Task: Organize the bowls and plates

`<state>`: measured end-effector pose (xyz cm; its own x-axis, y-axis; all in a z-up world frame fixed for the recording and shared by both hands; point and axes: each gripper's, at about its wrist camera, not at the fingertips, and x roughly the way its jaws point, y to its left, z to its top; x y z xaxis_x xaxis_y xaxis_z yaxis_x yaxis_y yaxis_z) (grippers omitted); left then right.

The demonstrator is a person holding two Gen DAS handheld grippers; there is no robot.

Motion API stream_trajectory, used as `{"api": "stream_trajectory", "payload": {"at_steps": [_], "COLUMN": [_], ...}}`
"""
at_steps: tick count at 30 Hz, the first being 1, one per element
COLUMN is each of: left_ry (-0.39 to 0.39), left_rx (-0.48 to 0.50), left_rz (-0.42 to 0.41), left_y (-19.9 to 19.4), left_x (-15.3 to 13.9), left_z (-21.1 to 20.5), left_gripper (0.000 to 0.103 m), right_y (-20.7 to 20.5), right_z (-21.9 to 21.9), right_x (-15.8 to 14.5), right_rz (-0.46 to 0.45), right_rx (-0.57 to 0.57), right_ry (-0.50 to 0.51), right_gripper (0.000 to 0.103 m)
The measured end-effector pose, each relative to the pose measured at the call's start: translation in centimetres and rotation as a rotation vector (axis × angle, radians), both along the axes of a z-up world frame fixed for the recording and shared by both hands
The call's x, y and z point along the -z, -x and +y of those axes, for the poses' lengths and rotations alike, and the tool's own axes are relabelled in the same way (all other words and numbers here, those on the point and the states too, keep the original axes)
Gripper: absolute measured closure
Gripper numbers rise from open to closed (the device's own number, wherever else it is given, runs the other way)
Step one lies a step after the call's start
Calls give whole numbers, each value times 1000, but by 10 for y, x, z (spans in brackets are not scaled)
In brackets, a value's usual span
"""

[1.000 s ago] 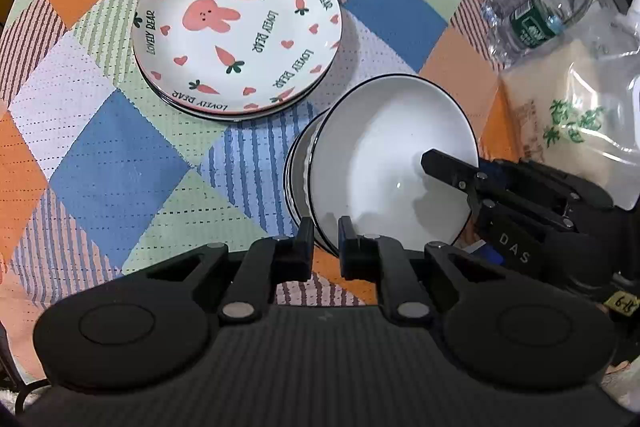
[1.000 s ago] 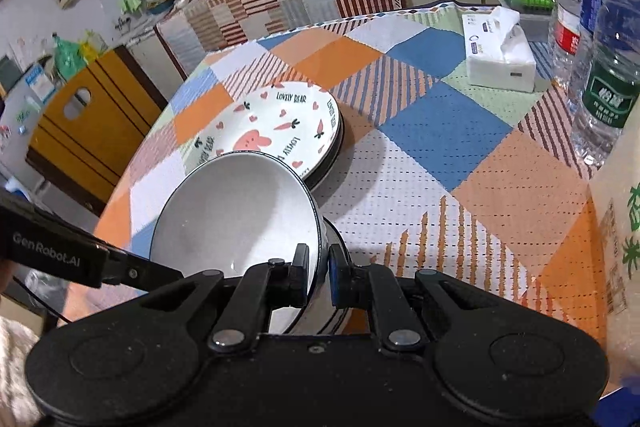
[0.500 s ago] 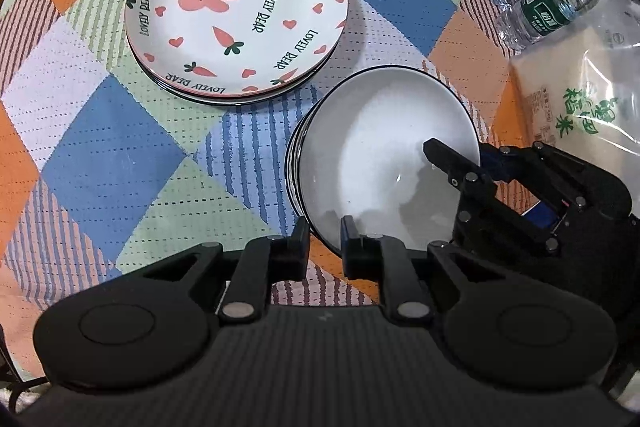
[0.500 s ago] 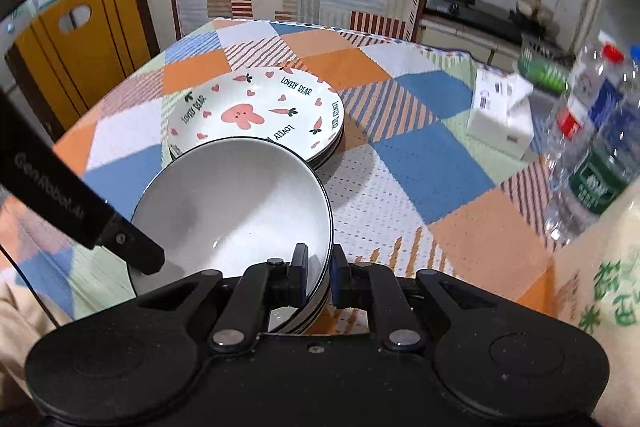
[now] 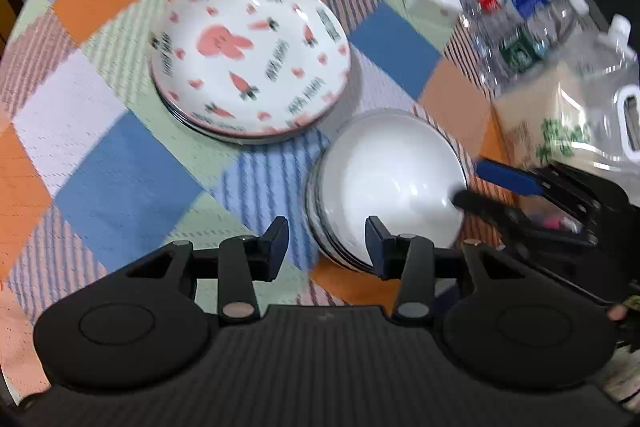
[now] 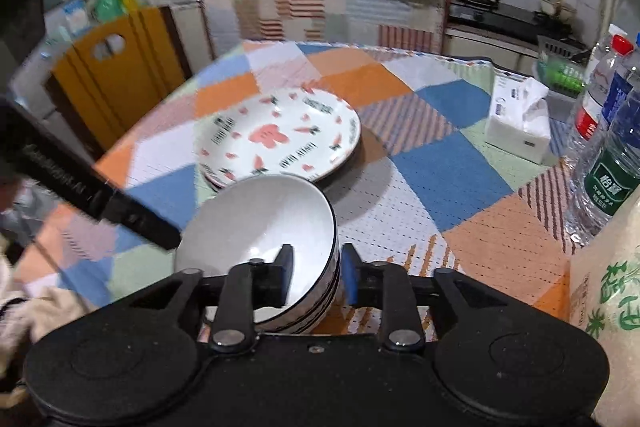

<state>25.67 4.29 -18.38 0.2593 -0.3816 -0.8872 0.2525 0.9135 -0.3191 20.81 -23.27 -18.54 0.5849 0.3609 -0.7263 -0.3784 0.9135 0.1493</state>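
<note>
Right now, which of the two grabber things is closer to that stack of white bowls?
Right. The right gripper is open with its fingers straddling the rim of the white bowls. The left gripper is also open, at the stack's near edge, mostly over the tablecloth.

Motion blur smears the plate lettering (image 5: 276, 67); the lower bowls (image 6: 316, 303) hide beneath the top one.

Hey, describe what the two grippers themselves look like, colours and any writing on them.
Both are matte black plastic. The left gripper and right gripper each have a ribbed body, two round discs, silver pivot screws and linkage arms ending in blue-padded fingers. Pale lettering runs along the left one's side in the right view, too blurred to read.
</note>
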Motion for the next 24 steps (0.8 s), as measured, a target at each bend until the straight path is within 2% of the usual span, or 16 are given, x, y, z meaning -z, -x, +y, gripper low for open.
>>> {"api": "stream_trajectory", "payload": {"at_steps": [4,6,8,10,16,19,24], "left_ry": [46,73,101,123,188,198,206], "left_rx": [-35,-54,-70,-86,-127,-145,-146], "left_rz": [-39,-46,-43,-30,43,39,9], "left_y": [-2,-4,-6,-7,-8,-6,-4], "left_x": [1,7,15,26,55,64,76], "left_z": [13,14,15,14,15,14,13], "left_gripper": [55,53,50,49,48,48,48], "right_y": [9,13,14,16,20,18,5], "right_z": [-10,-10,-7,-4,15,22,32], "right_x": [-6,-2,7,16,48,63,87], "right_rz": [-10,-10,3,7,52,73,104], "right_rx": [-75,-104,-132,-158,-212,-255,-263], "right_ry": [13,31,55,40,92,92,123], "right_gripper": [39,31,28,8,7,7,7]}}
